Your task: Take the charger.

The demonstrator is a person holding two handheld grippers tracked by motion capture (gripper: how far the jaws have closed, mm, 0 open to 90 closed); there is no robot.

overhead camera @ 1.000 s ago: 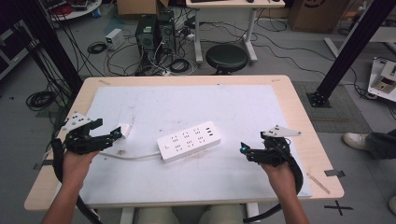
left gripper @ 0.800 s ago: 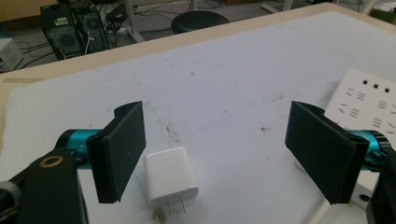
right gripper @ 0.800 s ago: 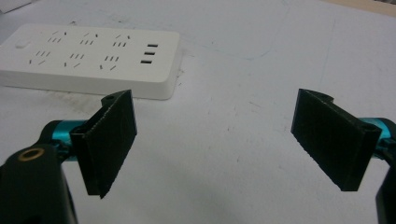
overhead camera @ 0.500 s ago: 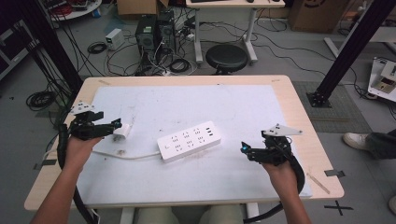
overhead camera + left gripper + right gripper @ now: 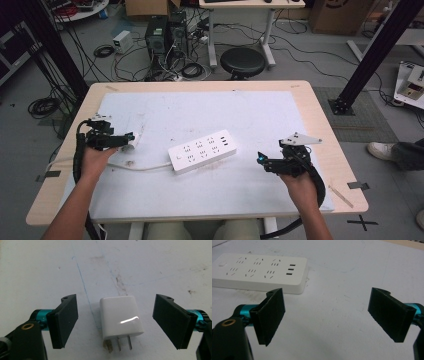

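White sheeting [image 5: 280, 120], scuffed and stained, covers a wooden table [image 5: 327, 120] in a workshop with cables and computer towers on the floor behind. Nearest the person, the right gripper [image 5: 263, 161] rests low at the right, its jaws spread wide with only bare sheet between them in the right gripper view. At the left edge, the left gripper [image 5: 131, 136] has its jaws parted on either side of a white plug adapter [image 5: 121, 316], touching neither face. From above, the adapter is a small, partly hidden white shape; the left gripper view shows its prongs pointing toward the camera, their tips cut off. A white power strip [image 5: 202, 151] lies mid-table, its cord [image 5: 142, 166] trailing left; its far end is cropped in the right gripper view.
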